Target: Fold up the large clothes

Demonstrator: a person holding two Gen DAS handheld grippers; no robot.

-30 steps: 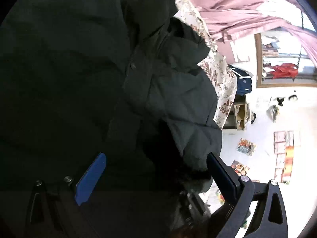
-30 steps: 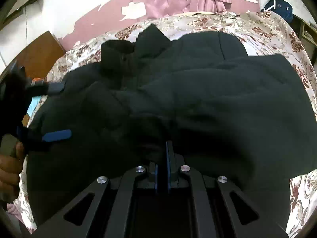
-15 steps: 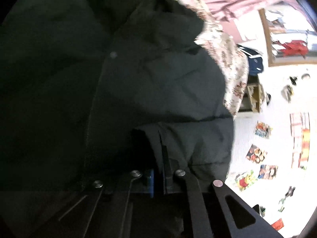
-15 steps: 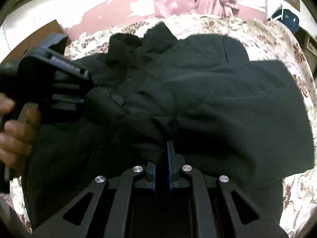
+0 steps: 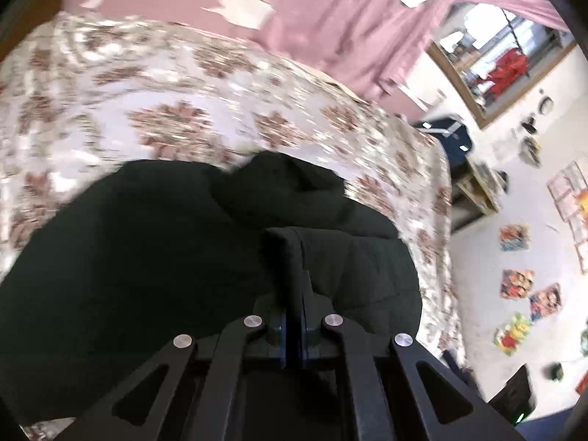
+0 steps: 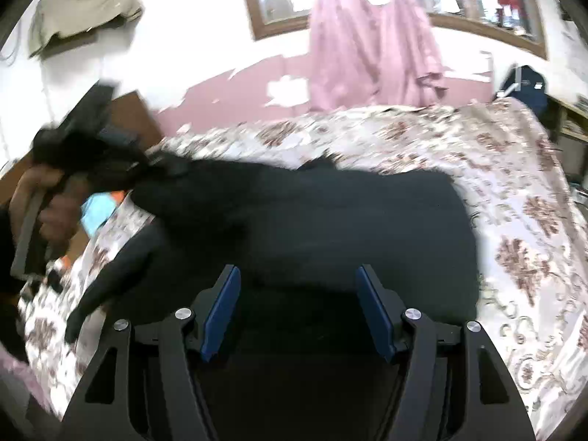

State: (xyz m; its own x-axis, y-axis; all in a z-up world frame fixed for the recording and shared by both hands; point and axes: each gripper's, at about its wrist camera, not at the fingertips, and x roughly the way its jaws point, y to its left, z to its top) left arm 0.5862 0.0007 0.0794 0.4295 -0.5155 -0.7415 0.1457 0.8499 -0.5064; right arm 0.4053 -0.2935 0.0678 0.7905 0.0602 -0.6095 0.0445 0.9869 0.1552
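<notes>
A large black padded jacket (image 6: 330, 220) lies on a floral bedspread (image 6: 514, 191). In the left wrist view my left gripper (image 5: 293, 316) is shut on a fold of the jacket (image 5: 147, 257) and holds it raised above the bed (image 5: 165, 110). In the right wrist view the left gripper (image 6: 121, 147) shows at far left, blurred, with the jacket's edge stretched from it. My right gripper (image 6: 297, 305) is open, its blue pads (image 6: 220, 308) apart over the jacket's near edge, holding nothing.
A pink curtain (image 6: 371, 36) hangs behind the bed under a window. A dark blue bag (image 6: 525, 84) stands at the bed's far right corner. Picture cards (image 5: 514, 239) lie on the floor to the right. Light blue cloth (image 6: 97, 209) lies at the bed's left edge.
My left gripper closed on the jacket and pulled it up and leftward. My right gripper let go of the jacket and opened. Both views swung up toward the wall.
</notes>
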